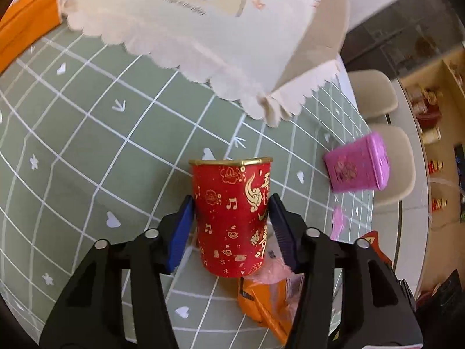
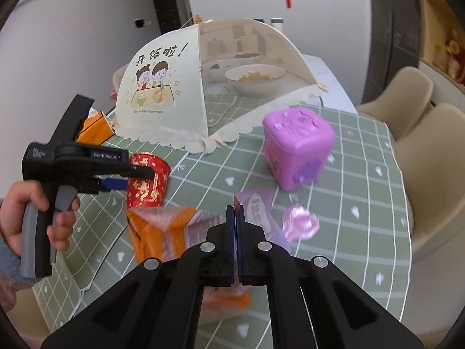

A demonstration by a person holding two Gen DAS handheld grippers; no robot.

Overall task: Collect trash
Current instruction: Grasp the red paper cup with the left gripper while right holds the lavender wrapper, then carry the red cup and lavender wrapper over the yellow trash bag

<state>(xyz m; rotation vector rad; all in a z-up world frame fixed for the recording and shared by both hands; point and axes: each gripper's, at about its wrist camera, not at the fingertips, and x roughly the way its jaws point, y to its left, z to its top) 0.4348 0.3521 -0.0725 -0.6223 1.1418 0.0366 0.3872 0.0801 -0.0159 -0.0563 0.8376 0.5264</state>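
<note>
A red paper cup [image 1: 232,218] with gold print sits tilted between the blue pads of my left gripper [image 1: 231,197], which is shut on its sides. The right wrist view shows that cup [image 2: 148,180] and the left gripper [image 2: 139,179] from the side, held by a person's hand [image 2: 17,218]. My right gripper [image 2: 236,208] is shut, with a sliver of pinkish film between its pads; it looks like the clear part of an orange snack bag [image 2: 157,229], which spreads out to the left under the fingers. A purple wrapper [image 2: 258,212] and a crumpled pink scrap [image 2: 299,224] lie just beyond.
A cream mesh food cover [image 2: 174,87] over bowls fills the back of the green checked tablecloth [image 2: 348,232]. A pink cube-shaped box [image 2: 296,148] stands to the right. Beige chairs [image 2: 421,160] line the right edge of the table. Another orange packet [image 2: 93,129] lies at the back left.
</note>
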